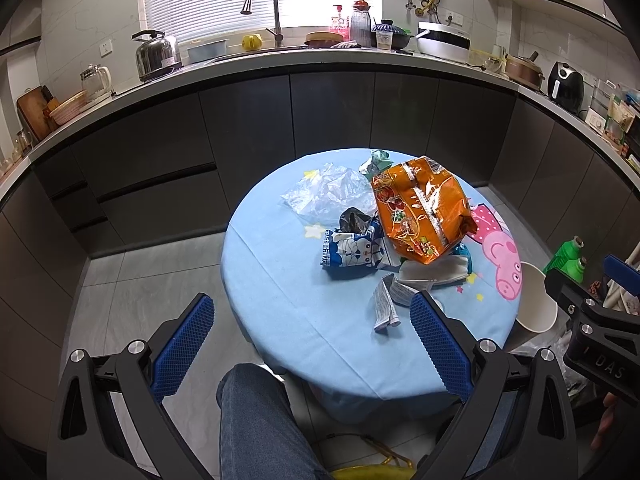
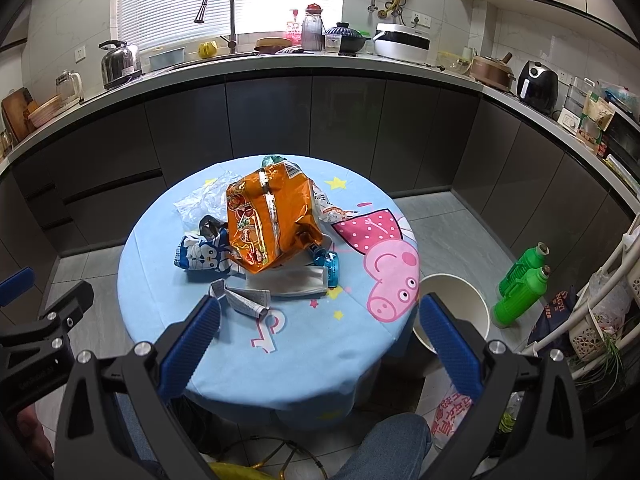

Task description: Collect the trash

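Note:
A round table with a light blue cartoon cloth (image 1: 304,332) (image 2: 304,356) holds a pile of trash. A large orange snack bag (image 1: 420,208) (image 2: 268,220) lies on top. Beside it are a clear plastic bag (image 1: 328,192) (image 2: 204,200), a blue and white wrapper (image 1: 352,252) (image 2: 204,258), a crumpled paper slip (image 1: 386,304) (image 2: 248,300) and a flat white packet (image 1: 432,274) (image 2: 296,282). My left gripper (image 1: 312,348) hovers open over the table's near left edge. My right gripper (image 2: 320,344) is open above the near edge, holding nothing.
A white bin (image 1: 534,300) (image 2: 456,312) stands on the floor right of the table. Two green bottles (image 2: 520,288) (image 1: 568,258) and a white rack (image 2: 600,304) are further right. Dark cabinets and a cluttered counter (image 1: 280,56) run behind. A person's jeans-clad leg (image 1: 256,420) is below.

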`<state>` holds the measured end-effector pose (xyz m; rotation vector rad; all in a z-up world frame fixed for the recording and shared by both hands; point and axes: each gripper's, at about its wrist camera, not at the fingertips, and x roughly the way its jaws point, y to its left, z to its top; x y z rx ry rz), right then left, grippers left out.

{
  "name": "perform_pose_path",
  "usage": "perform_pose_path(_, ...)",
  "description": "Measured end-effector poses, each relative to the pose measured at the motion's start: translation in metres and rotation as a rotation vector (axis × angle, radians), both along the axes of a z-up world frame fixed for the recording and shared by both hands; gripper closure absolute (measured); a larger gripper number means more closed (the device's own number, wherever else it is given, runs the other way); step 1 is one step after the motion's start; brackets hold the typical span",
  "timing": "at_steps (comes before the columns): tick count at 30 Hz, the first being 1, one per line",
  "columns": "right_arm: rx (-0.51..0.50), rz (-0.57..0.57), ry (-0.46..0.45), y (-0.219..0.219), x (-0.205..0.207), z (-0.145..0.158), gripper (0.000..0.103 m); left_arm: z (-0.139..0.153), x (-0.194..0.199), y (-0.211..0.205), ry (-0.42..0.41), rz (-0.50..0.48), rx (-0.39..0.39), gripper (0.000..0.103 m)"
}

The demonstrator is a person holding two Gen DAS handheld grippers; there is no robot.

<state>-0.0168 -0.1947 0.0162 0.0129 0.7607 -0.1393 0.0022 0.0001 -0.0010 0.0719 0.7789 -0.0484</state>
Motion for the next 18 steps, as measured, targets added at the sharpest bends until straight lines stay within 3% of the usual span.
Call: perform_pose_path(18, -0.002, 0.003, 0.040, -0.001, 0.014, -0.009, 0.003, -0.007, 0.013, -0.001, 0.031, 0.002, -0.003, 0.008)
